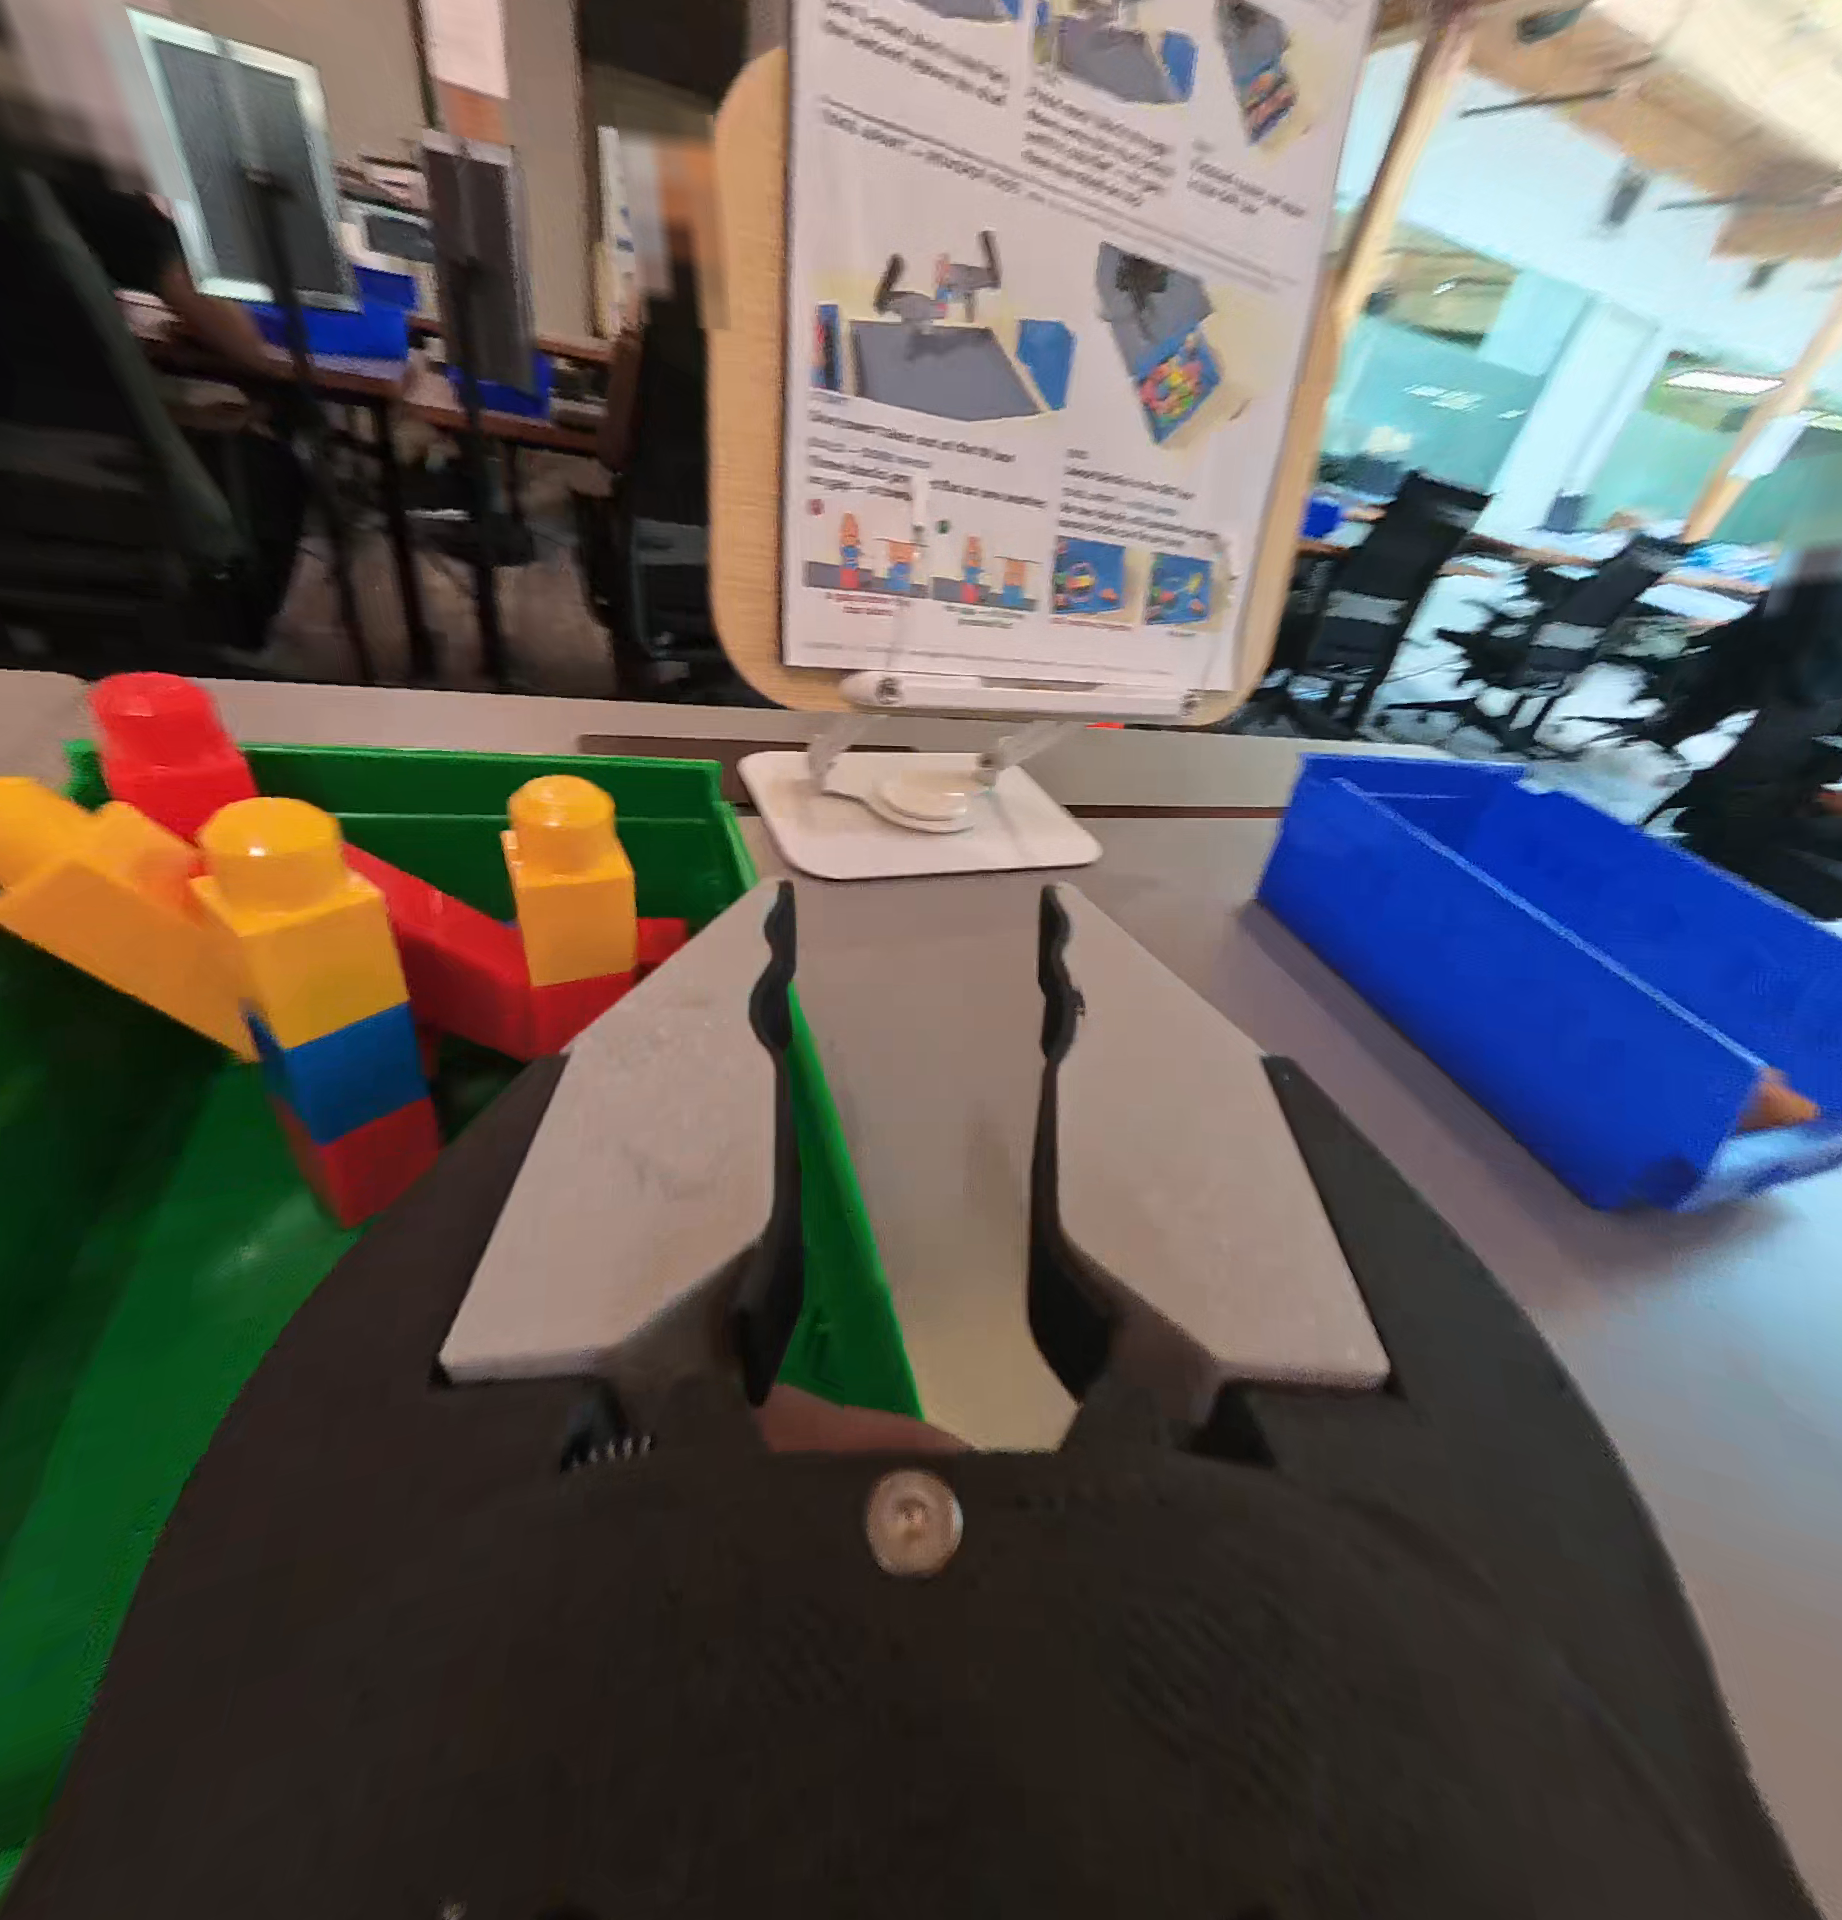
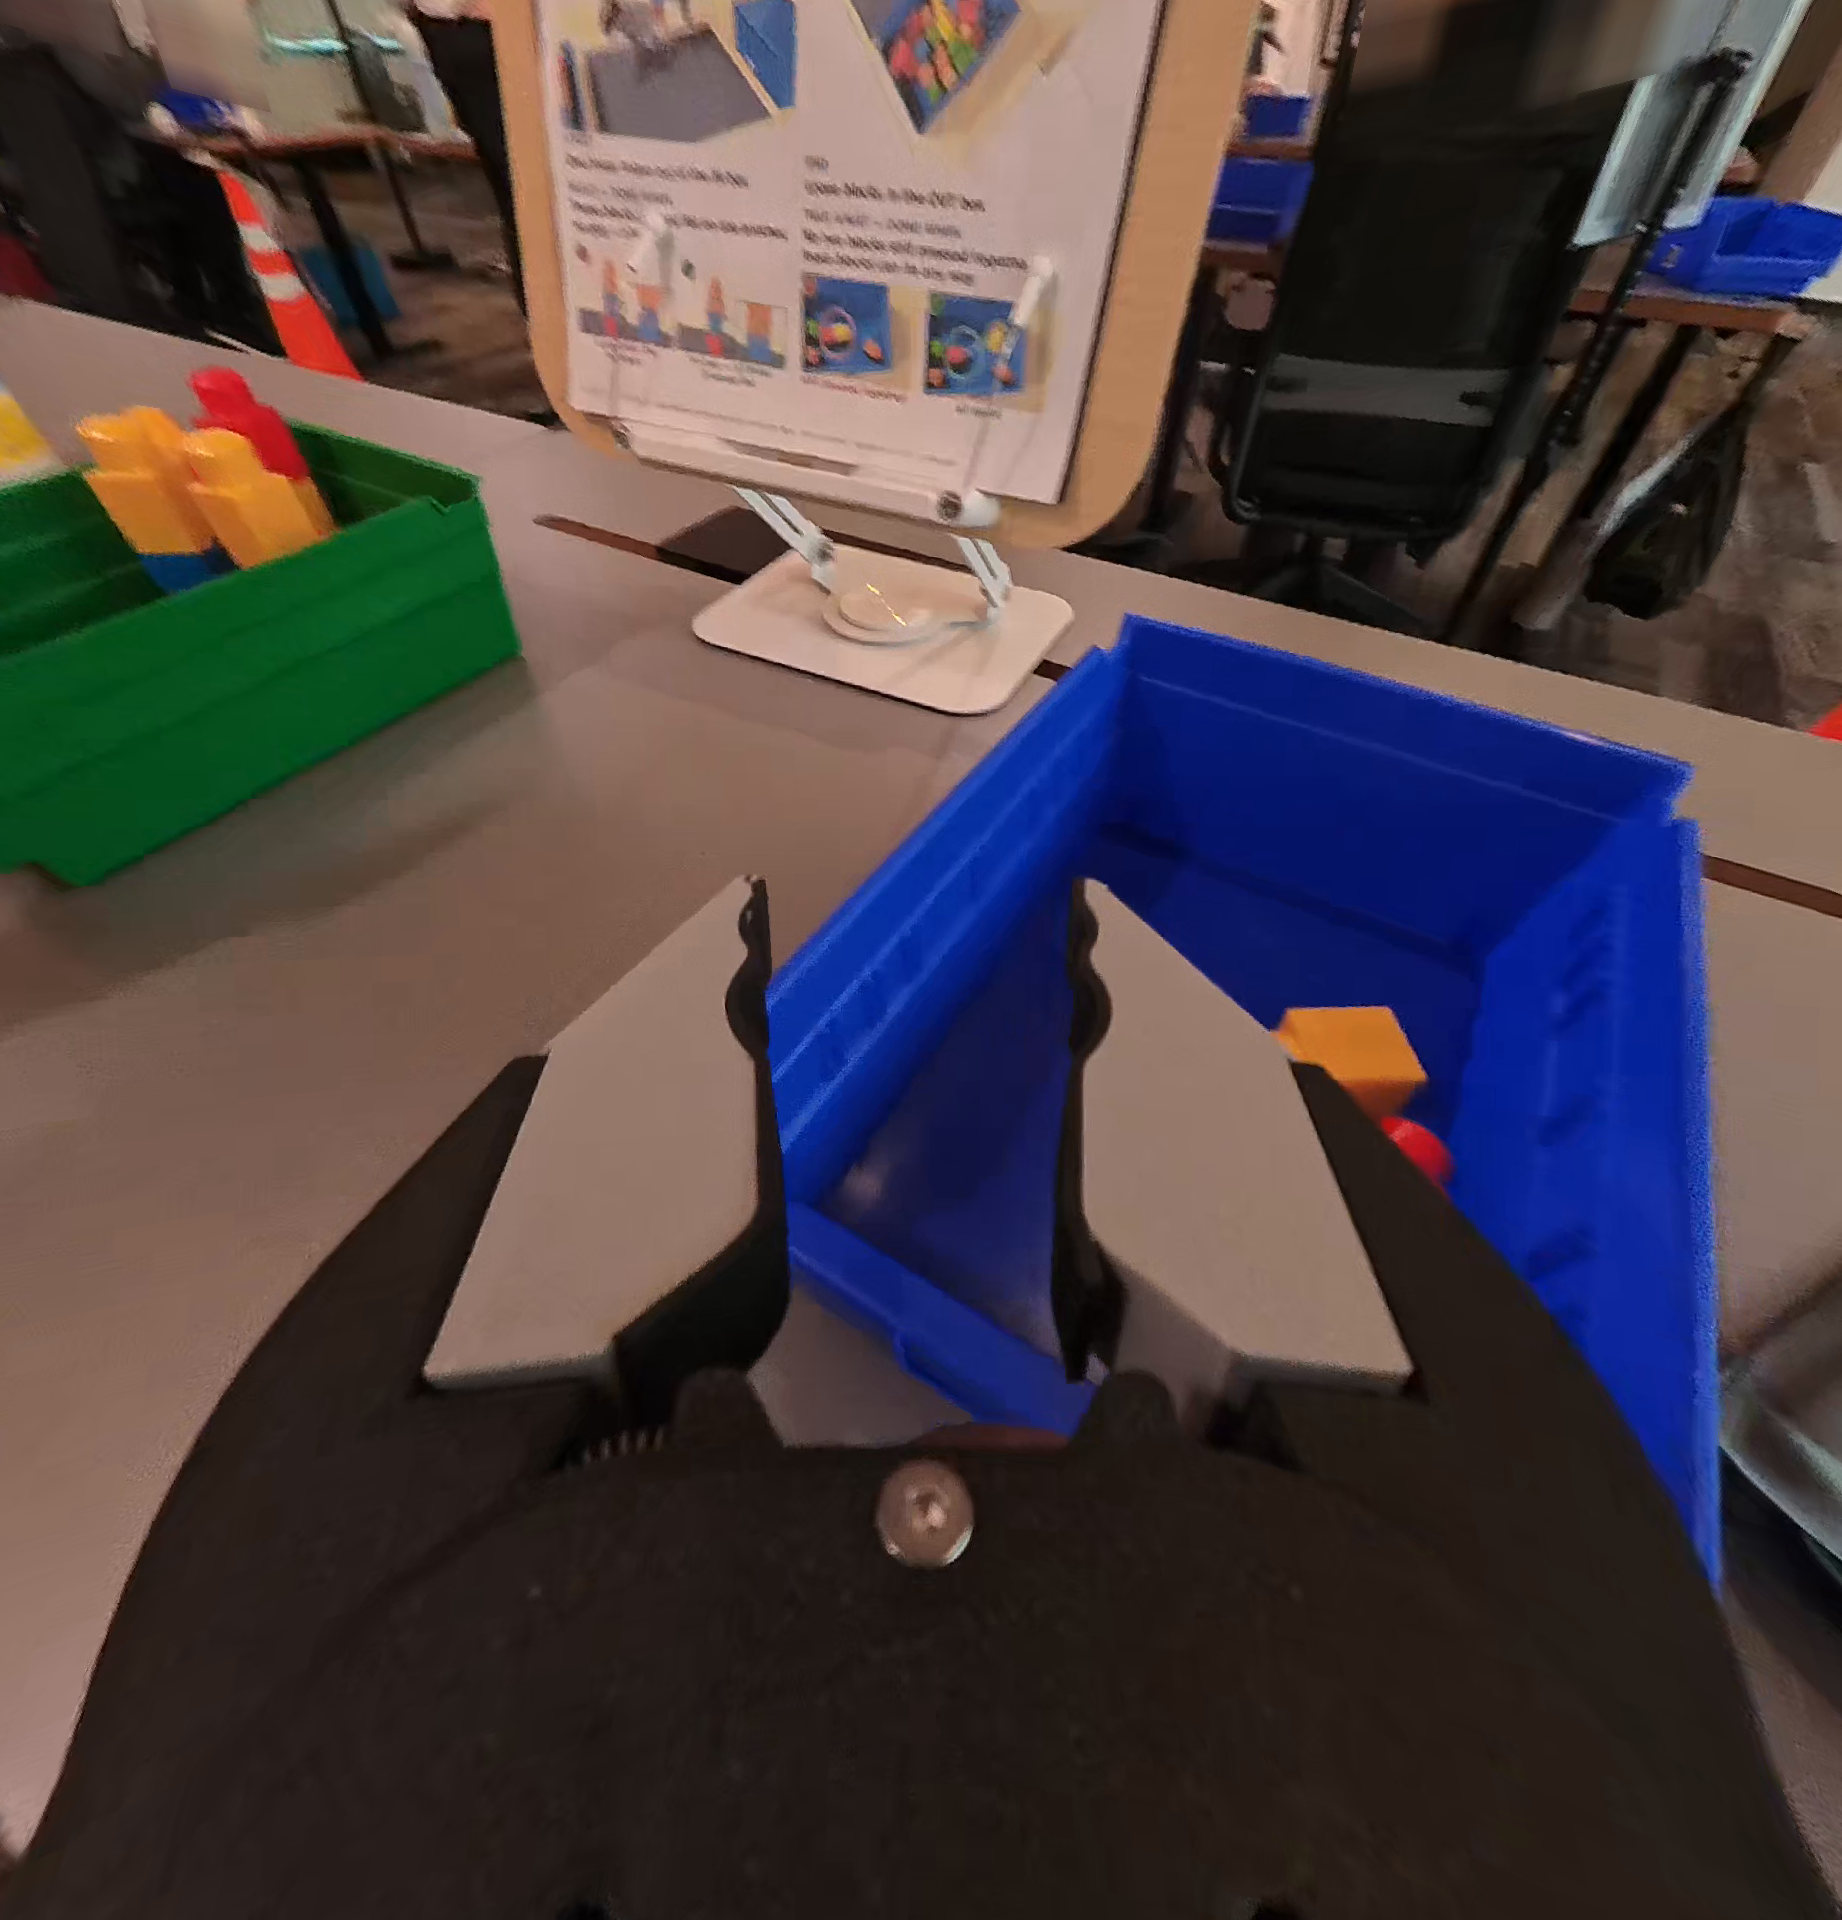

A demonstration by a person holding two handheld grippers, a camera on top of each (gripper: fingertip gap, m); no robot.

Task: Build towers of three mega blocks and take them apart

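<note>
Grey table (image 1: 1675, 1455) in workshop. Yellow-blue-red tower (image 1: 319, 1008) leaning in green bin (image 1: 501, 774) among loose blocks. Orange block (image 2: 1353, 1051) and red block (image 2: 1418, 1143) in blue bin (image 2: 1592, 1039). Left gripper (image 1: 912, 914) spread apart, empty, beside green bin. Right gripper (image 2: 917, 904) likewise, over blue bin. Instruction sheet (image 1: 1052, 343) on stand behind.

Each tool (image 1: 912, 914) (image 2: 917, 904): black body; grey wedge fingers (image 1: 647, 1122); silver centre screw (image 1: 914, 1524).

Left claw (image 1: 912, 914) spread wide, grey fingers (image 1: 668, 1122) pointed forward, nothing between them. Right claw (image 2: 917, 914) likewise gaped, empty, angled downward, fingers (image 2: 1197, 1143) level with each other.
</note>
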